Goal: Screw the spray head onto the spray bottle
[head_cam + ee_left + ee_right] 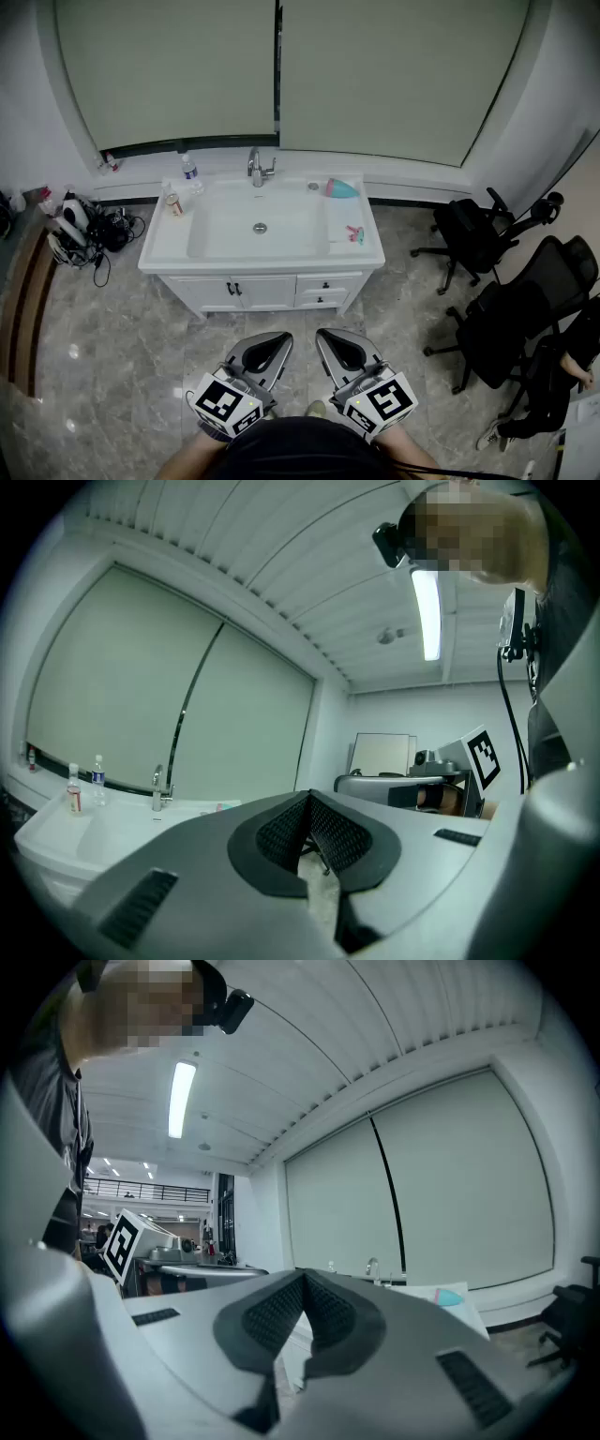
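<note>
A: Where is the spray bottle?

B: My best guess is the teal tapered plastic body (342,188) lying on the white tabletop (169,262), right of the basin (225,234) and toward the back. The small pink-and-teal piece (355,233) nearer the front edge on that side would be the spray head. Both are too small from here to be sure.

A: Which way does it point?

B: The teal body lies on its side, with its long axis roughly along the tabletop, left to right in the head view. Which end is the neck I cannot tell. I'd say it needs standing neck up before the head goes on.

A: How will it handle?

B: Light, I judge, thin-walled and smooth — it may dent or slip under a hard squeeze. Take it around the middle of the body, and the head by its collar, so the thread stays free.

A: And the tools?

B: The left tool (265,345) and the right tool (339,342) are both clenched on nothing — side by side, low in front of the person, aimed at the tabletop and well apart from it.
</note>
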Demonstrator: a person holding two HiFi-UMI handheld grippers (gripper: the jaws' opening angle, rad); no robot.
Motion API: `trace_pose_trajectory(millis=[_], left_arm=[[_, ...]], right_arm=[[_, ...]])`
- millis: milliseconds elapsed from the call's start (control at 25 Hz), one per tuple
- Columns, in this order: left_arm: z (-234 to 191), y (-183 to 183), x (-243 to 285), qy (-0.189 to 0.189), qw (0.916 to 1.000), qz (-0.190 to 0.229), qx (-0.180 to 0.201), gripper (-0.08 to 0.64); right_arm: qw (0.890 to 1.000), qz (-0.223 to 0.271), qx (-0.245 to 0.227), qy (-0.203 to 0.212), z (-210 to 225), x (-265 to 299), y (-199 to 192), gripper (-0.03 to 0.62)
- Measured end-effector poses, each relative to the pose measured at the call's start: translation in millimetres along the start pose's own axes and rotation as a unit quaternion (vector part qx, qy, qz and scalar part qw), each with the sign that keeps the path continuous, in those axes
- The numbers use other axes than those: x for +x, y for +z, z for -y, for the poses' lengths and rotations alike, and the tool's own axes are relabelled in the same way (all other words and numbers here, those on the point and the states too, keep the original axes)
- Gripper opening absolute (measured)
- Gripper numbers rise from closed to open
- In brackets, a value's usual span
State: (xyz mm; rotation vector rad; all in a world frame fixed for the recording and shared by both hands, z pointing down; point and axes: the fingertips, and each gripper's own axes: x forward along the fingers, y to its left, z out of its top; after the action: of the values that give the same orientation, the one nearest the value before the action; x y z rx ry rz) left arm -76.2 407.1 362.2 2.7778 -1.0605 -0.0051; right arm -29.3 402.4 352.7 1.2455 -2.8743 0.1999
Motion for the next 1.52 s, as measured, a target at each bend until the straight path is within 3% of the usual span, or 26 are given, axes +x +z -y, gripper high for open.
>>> trace_pose_trajectory(millis=[1000,1520], left_arm=[[25,-24,36,-0.009,0.9996,-0.025,-0.012,0.005],[22,-33,124,0.000,0.9987,-0.049,-0.012,0.005]], right_arm=[[1.000,-0.014,0.005,0.020,24,-26,-15,0.002],[0.999,-0.018,0.030,-0.005,117,-56,-26,0.002]])
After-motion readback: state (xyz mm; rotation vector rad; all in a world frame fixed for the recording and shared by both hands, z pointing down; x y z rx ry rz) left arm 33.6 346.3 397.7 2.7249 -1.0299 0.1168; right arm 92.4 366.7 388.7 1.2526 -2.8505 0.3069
